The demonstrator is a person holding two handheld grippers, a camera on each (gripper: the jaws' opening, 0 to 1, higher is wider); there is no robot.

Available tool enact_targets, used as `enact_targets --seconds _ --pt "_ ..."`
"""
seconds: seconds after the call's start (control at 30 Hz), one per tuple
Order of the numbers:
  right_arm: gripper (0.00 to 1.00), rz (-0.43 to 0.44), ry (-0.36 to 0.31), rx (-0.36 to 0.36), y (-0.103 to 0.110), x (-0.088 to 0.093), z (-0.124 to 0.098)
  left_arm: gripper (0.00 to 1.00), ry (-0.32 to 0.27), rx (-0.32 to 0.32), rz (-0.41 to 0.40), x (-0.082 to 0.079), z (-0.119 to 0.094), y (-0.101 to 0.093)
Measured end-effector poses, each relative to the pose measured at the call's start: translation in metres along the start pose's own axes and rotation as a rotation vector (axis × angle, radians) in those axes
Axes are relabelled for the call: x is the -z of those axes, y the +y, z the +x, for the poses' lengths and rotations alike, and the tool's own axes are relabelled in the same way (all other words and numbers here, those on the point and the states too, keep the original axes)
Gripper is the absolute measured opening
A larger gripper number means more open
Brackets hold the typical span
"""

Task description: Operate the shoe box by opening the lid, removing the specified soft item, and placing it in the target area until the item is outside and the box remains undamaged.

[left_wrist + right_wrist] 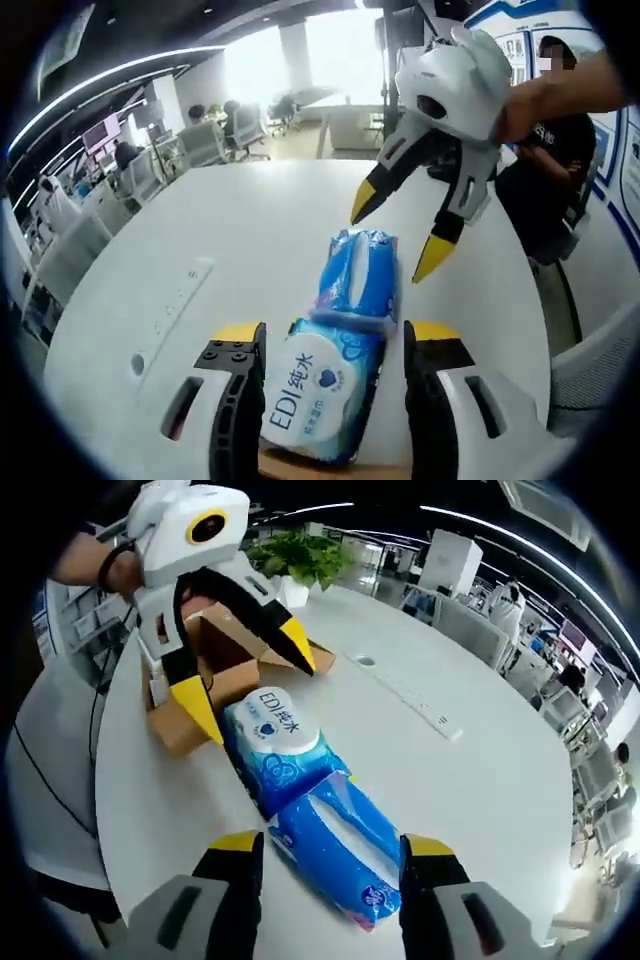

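Note:
Two soft tissue packs lie end to end on the white table. The white-and-blue pack labelled EDI sits between the wide-apart jaws of my left gripper, which is open. The all-blue pack lies beyond it. My right gripper hovers open over the blue pack, its yellow fingertips apart from it. The brown cardboard shoe box stands open behind the EDI pack, under the left gripper; a strip of its edge shows at the bottom of the left gripper view.
A long white power strip is set into the table. A potted plant stands at one end. A seated person is by the table's edge, and office chairs ring it.

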State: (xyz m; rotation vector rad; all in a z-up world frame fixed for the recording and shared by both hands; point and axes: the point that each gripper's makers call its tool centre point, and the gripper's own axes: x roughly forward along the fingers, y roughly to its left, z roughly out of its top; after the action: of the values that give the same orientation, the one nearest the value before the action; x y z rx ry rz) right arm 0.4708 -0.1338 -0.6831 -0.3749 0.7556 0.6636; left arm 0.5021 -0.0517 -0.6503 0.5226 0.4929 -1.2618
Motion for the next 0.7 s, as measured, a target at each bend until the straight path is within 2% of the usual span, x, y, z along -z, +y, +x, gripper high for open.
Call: enact_targets --seconds 0.2,0.3,0.4,0.57,0.7 --pt "0.55 0.019 -0.057 -0.008 0.024 -0.016 0.001 0.56 -0.007 -0.039 0.02 0.015 -0.033 0.007" --pt "0.56 0.039 -0.088 -0.019 0.035 -0.023 0.002 0.56 -0.031 -0.073 -0.046 0.024 -0.057 0.016" --pt "0.57 0.064 -0.129 -0.042 0.051 -0.031 0.003 0.56 -0.048 -0.085 -0.061 0.031 -0.074 0.016" --pt "0.56 0.082 -0.146 -0.063 0.068 -0.038 0.006 0.58 -0.054 -0.126 -0.084 0.052 -0.105 0.018" --pt "0.56 0.129 -0.198 -0.076 0.082 -0.051 0.009 0.58 -0.082 -0.171 -0.191 0.07 -0.129 0.019"
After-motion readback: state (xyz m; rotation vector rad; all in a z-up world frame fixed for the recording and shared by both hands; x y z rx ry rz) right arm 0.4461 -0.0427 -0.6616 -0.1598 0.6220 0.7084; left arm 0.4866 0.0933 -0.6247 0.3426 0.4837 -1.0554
